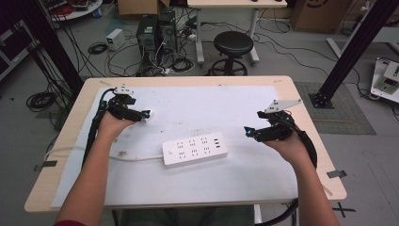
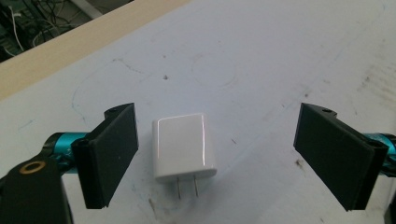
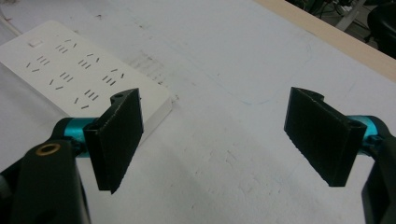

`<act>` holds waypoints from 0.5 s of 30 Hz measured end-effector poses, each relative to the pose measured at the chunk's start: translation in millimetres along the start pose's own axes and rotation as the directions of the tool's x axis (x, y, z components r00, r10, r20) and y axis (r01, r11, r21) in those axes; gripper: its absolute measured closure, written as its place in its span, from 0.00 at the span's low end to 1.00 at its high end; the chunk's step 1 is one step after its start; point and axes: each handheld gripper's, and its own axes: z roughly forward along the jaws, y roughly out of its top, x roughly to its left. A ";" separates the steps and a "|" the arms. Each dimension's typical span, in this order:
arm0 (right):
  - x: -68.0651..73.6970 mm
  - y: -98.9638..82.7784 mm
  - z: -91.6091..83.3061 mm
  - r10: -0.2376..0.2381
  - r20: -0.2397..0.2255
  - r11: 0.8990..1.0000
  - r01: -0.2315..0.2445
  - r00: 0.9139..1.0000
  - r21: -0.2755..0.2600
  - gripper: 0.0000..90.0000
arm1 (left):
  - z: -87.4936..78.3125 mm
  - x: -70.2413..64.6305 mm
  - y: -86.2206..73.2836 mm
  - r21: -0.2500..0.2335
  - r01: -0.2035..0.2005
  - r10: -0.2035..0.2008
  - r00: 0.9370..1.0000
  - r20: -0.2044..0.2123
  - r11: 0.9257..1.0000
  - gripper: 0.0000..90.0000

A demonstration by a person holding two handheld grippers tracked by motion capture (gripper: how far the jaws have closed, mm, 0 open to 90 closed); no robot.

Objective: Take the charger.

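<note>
1. A small white charger (image 2: 184, 145) lies flat on the white mat (image 1: 197, 106) toward the bench's left edge, its two prongs pointing back at the left tool's camera.
2. The left tool (image 1: 147, 115) stands released, its jaws wide apart with the charger between them, closer to one jaw and touching neither.
3. In the high view the charger (image 1: 149, 116) shows as a white spot right at that tool's tip.
4. A white power strip (image 1: 195, 149) lies near the middle of the bench, a little toward the near edge, sockets facing up, slightly askew to the bench's edges.
5. Its white cord (image 1: 136, 157) leaves the strip's left end and runs off toward the left edge.
6. The right tool (image 1: 248, 131) is just beside the strip's right end, toward the right edge, also released, jaws wide apart over bare mat with nothing between them.
7. In the right gripper view the strip (image 3: 79, 74) lies behind one jaw, its corner partly hidden by it.
8. The mat covers most of the wooden bench (image 1: 306, 136) and carries faint scuffs and pen marks.
9. On the floor past the far edge stand a black stool (image 1: 233, 44), tangled cables and computer boxes.
</note>
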 end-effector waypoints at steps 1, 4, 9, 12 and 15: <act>0.8 -0.7 0.6 0.004 0.000 1.000 -0.004 1.000 -0.003 0.22 | 6.9 4.4 -3.0 0.019 0.016 -0.016 1.000 -0.004 1.000 0.15; 0.9 -0.8 0.7 0.006 0.000 1.000 -0.006 1.000 -0.001 0.22 | 12.3 6.8 -6.0 0.031 0.029 -0.029 1.000 -0.006 0.999 0.16; 0.7 -1.2 2.2 0.009 0.001 1.000 -0.009 1.000 0.002 0.22 | 26.1 12.5 -14.1 0.077 0.030 -0.029 0.999 -0.015 0.997 0.16; 0.9 -1.0 3.2 0.009 0.002 1.000 -0.009 1.000 0.009 0.22 | 36.8 13.8 -18.8 0.105 0.021 -0.018 1.000 -0.024 0.994 0.15; 0.9 -1.3 2.6 0.008 0.001 1.000 -0.008 1.000 0.007 0.22 | 41.6 14.4 -21.0 0.120 0.018 -0.013 0.999 -0.038 0.993 0.16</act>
